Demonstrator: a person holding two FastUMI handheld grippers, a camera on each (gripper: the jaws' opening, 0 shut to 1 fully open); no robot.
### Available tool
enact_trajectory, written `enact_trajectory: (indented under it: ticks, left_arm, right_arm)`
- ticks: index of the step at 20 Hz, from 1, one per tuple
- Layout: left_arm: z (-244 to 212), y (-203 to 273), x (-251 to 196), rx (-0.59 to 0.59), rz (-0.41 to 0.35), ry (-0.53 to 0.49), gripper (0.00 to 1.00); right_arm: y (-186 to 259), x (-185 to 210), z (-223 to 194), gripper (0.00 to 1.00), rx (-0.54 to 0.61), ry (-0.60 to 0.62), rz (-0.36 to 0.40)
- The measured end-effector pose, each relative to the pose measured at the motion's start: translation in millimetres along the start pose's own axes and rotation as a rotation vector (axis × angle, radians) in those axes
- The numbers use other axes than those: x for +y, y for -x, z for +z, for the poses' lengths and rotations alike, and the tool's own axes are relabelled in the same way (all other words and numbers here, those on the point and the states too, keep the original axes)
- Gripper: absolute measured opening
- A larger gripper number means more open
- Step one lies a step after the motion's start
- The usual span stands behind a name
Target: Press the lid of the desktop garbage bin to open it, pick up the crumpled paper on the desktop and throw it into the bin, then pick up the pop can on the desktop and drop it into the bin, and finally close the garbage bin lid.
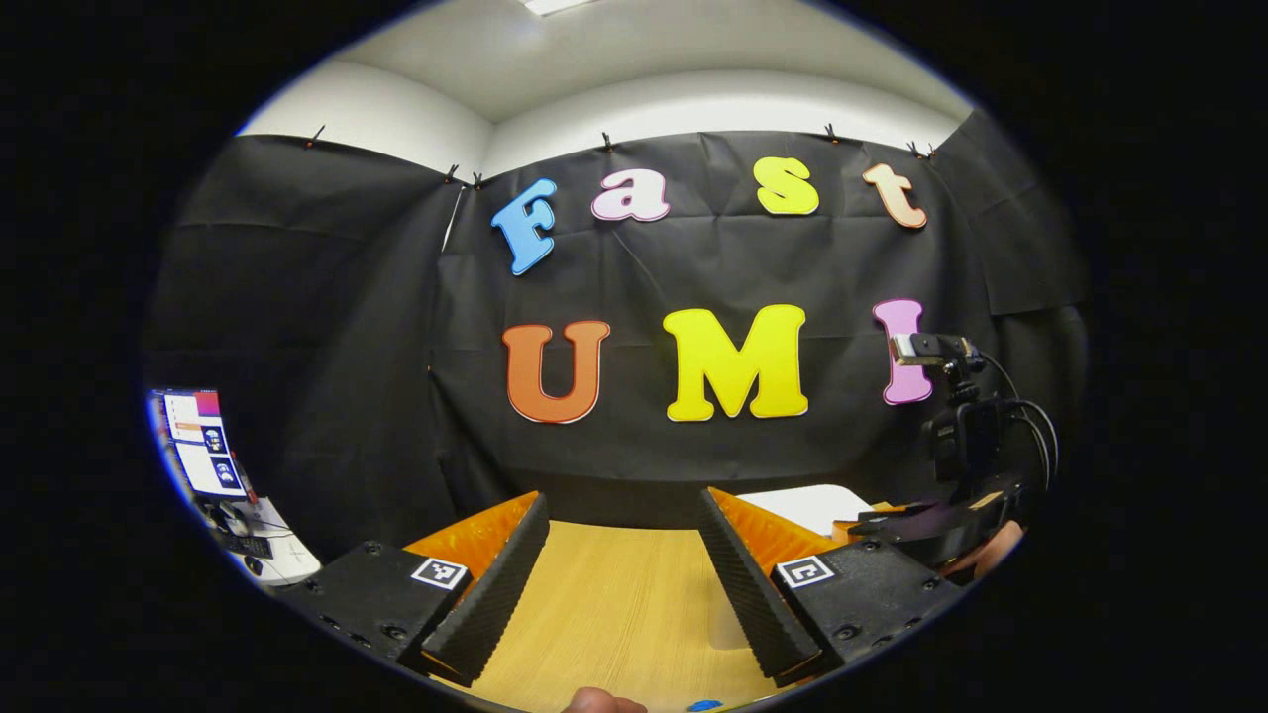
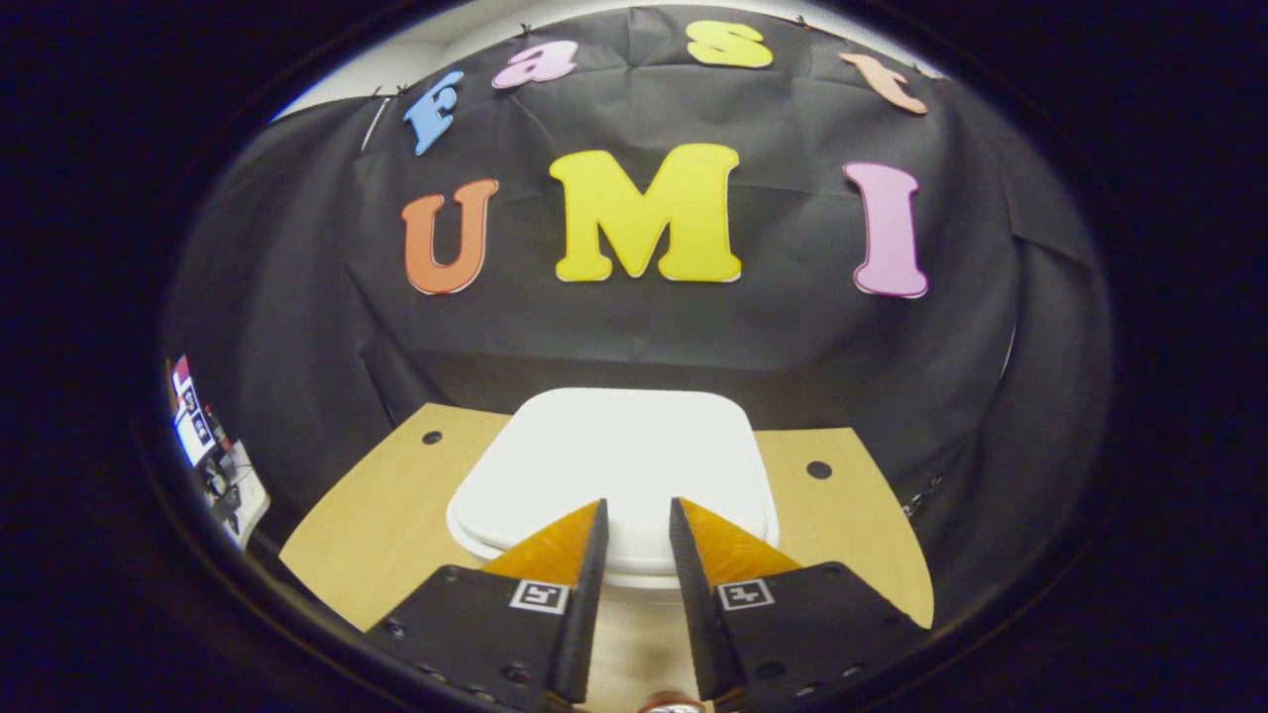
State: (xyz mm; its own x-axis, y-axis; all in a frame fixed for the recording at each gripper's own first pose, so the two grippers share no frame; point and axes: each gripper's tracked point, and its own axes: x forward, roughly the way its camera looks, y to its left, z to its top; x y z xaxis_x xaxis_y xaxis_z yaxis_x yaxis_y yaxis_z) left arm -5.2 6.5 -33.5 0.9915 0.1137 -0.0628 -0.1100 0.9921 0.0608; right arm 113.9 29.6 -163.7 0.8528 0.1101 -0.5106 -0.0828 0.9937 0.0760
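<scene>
Right gripper (image 2: 634,520): fingers drawn near each other, a narrow gap left between the tips, nothing pinched. Tips sit over the near edge of the white garbage bin lid (image 2: 614,446); whether they touch it cannot be told. Lid lies flat and closed, directly ahead of the fingers. Wooden desktop (image 2: 367,505) spreads to both sides of the bin, a dark round hole in it off to the right.

Left gripper (image 1: 624,510): fingers spread wide, bare desktop (image 1: 614,604) between them, holding nothing. A corner of the white bin (image 1: 807,505) shows just beyond its right finger. Farther right, the other gripper's body (image 1: 941,525) with its camera (image 1: 926,349) on top. Far left, a monitor (image 1: 198,441) on a side desk.
</scene>
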Motion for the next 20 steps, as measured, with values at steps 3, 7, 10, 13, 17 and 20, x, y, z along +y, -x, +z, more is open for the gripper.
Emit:
enact_trajectory:
  ticks: [3, 7, 10, 13, 17, 20]
  left_arm:
    - [-2, 0, -7, 0.007, -0.021, 0.011, 0.97]
    - [-8, -3, -20, 0.022, -0.064, 0.035, 0.97]
    - [-14, -4, -29, 0.035, -0.095, 0.034, 0.97]
    - [-23, -3, -38, 0.053, -0.125, 0.028, 0.97]
    - [-35, -1, -50, 0.085, -0.163, 0.023, 0.97]
    - [-51, -1, -58, 0.135, -0.188, 0.023, 0.97]
  right_arm:
    - [25, -6, 37, 0.53, -0.144, 0.013, 0.001]
    - [48, -11, 45, 0.83, -0.200, 0.017, 0.008]
    - [60, -23, 32, 0.90, -0.189, 0.008, -0.009]
    - [71, -38, 18, 0.94, -0.169, 0.011, -0.036]
    - [84, -59, 9, 0.94, -0.178, -0.001, -0.082]
    - [91, -66, -1, 0.94, -0.169, 0.013, -0.099]
